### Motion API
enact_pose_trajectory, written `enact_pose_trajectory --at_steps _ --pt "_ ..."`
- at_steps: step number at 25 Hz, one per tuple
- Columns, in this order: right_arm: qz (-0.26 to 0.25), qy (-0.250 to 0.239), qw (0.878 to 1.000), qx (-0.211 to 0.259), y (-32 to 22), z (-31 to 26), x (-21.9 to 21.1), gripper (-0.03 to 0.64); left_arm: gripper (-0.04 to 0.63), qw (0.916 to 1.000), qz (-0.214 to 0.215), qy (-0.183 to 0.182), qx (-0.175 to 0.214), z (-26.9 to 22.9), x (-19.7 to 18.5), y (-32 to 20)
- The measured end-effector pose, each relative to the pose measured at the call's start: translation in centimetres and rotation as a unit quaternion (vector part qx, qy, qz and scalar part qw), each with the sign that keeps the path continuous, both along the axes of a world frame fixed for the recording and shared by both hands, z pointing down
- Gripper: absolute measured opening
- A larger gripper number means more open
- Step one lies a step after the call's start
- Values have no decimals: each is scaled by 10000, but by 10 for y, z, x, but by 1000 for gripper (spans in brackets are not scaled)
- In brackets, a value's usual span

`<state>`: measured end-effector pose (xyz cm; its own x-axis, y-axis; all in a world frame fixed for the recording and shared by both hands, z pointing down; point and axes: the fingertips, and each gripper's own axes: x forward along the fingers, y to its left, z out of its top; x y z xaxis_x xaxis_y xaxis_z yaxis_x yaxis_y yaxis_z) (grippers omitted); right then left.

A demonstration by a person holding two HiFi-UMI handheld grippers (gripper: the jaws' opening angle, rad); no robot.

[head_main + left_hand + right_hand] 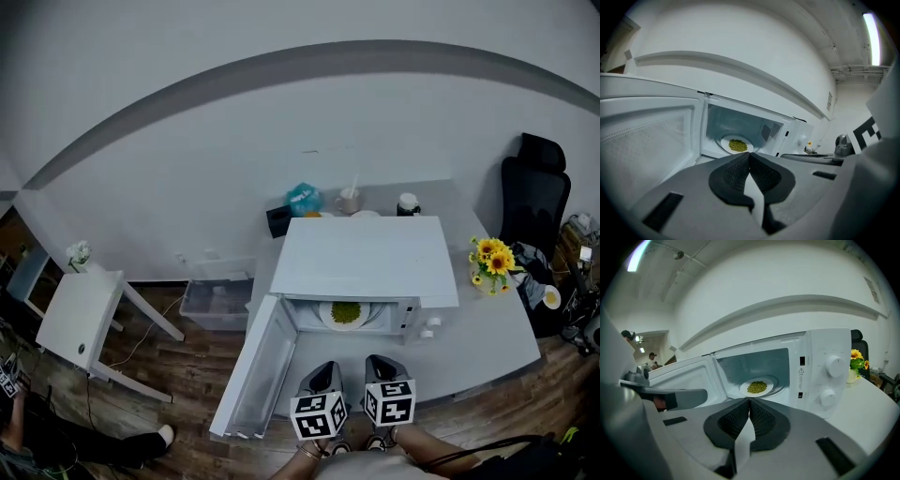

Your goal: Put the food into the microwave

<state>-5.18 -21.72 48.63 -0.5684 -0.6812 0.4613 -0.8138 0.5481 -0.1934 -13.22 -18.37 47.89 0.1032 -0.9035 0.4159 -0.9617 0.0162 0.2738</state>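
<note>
A white microwave (361,255) stands on the grey table with its door (255,370) swung open to the left. Inside it rests a white plate (345,314) heaped with green food (757,387), also seen in the left gripper view as green food (737,145). My left gripper (321,378) and right gripper (383,367) hover side by side in front of the opening, clear of the plate. Both are shut with their pads together and nothing between them.
Sunflowers in a vase (492,262) stand right of the microwave on the table (497,328). Cups and a blue packet (302,198) sit behind it. A black chair (534,197) is at far right, a white side table (80,314) and plastic bin (217,295) at left.
</note>
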Motion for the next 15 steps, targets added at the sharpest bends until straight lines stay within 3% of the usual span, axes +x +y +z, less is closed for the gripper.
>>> enact_pose_trajectory --at_steps 6,15 --pt "-13 -90 9999 -65 7 3 -2 17 5 10000 28 -77 3 -1 1 3" --pt "-132 -171 9997 90 13 -10 -6 17 5 9999 29 123 -2 -3 5 7"
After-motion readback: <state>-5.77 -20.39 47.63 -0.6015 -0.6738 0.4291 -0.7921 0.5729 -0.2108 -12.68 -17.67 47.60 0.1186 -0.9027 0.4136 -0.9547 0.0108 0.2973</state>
